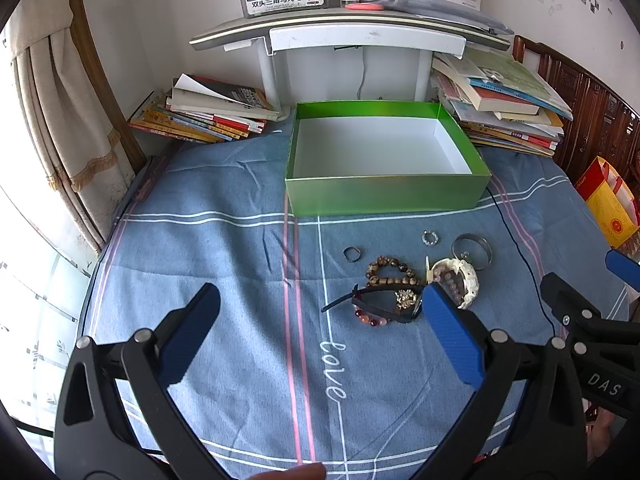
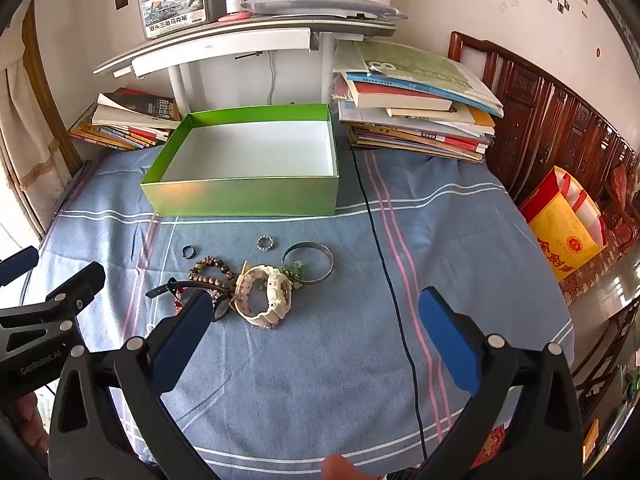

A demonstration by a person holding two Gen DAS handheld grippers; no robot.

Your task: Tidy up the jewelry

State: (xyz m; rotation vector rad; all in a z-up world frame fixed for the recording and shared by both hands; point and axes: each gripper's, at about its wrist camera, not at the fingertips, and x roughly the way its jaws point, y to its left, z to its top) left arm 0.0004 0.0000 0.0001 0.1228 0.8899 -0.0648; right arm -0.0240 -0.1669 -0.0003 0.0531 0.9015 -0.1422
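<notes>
Blue checked cloth point(image 1: 224, 208) covered the table, with book stacks point(image 2: 416, 116) and a white shelf point(image 1: 360, 36) at the far wall. An open green box point(image 1: 384, 160), white inside and holding nothing, stood at the far middle. Nearer than the box lay the jewelry: a dark ring point(image 1: 352, 255), a silver ring point(image 1: 430, 237) and a metal bangle point(image 2: 308, 261) closest to it; a brown bead bracelet point(image 1: 390, 272), a cream watch point(image 2: 269, 292) and a black strap point(image 1: 384, 304) just beyond, touching one another. Both grippers hovered over the cloth on the near side, away from the box. Left gripper point(image 1: 320, 332) stood wide open, gripping nothing. Right gripper point(image 2: 316, 332) likewise stood wide open, unloaded.
</notes>
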